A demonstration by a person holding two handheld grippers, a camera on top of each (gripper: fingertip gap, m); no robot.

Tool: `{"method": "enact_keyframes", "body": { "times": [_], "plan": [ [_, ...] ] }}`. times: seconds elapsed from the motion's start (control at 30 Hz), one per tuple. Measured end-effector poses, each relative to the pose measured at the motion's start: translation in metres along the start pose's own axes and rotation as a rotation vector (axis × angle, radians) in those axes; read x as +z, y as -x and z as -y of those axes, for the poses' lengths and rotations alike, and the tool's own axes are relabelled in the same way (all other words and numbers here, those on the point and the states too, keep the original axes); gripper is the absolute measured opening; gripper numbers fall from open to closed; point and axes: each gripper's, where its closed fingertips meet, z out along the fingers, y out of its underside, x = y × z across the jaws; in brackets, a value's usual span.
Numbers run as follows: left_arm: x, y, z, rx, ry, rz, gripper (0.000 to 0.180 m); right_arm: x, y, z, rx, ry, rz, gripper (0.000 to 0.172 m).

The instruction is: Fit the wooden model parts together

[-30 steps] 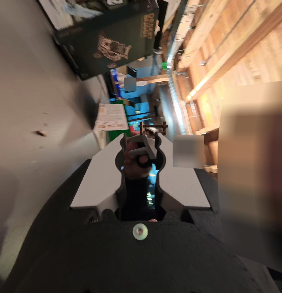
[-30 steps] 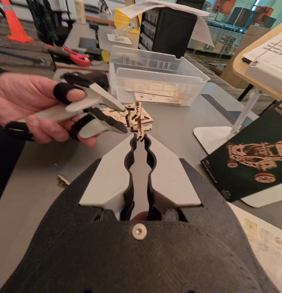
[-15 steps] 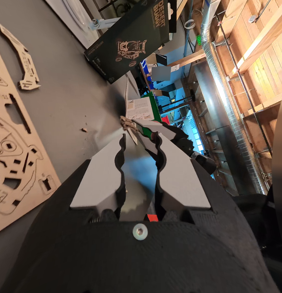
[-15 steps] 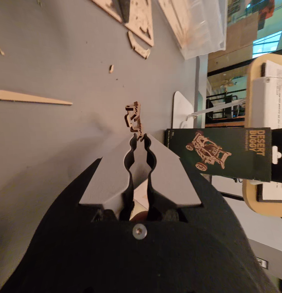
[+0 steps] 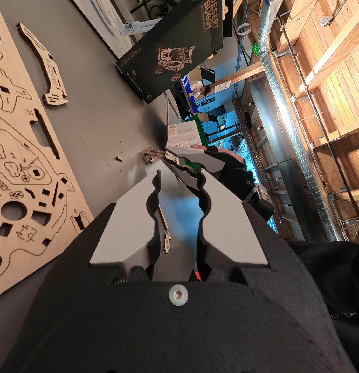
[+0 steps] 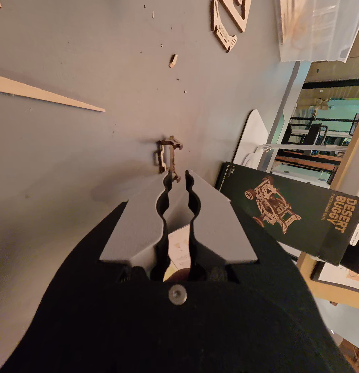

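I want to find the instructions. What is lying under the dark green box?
The dark green box leans over a white stand base and printed sheets; the covered part is hidden.

wooden sheet [image 5: 23, 181] cut off left

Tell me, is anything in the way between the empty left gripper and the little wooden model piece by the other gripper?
Nothing visible blocks it. In the left wrist view, only bare grey table lies between the open left gripper and the small wooden assembly. The right gripper sits at the piece's far side, not between them.
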Motion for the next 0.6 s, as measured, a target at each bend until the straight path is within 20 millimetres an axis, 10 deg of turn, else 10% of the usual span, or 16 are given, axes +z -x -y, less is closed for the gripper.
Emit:
{"method": "enact_keyframes", "body": {
  "times": [0.37, 0.6],
  "plan": [
    [0.000, -0.004, -0.002, 0.028, 0.008, -0.010, 0.034, -0.054, -0.024, -0.019, 0.237, -0.066, -0.010, 0.017],
    [0.005, -0.007, -0.003, 0.105, 0.023, 0.031, 0.035, -0.102, -0.024, -0.081, 0.588, -0.052, -0.089, 0.016]
  ]
}}
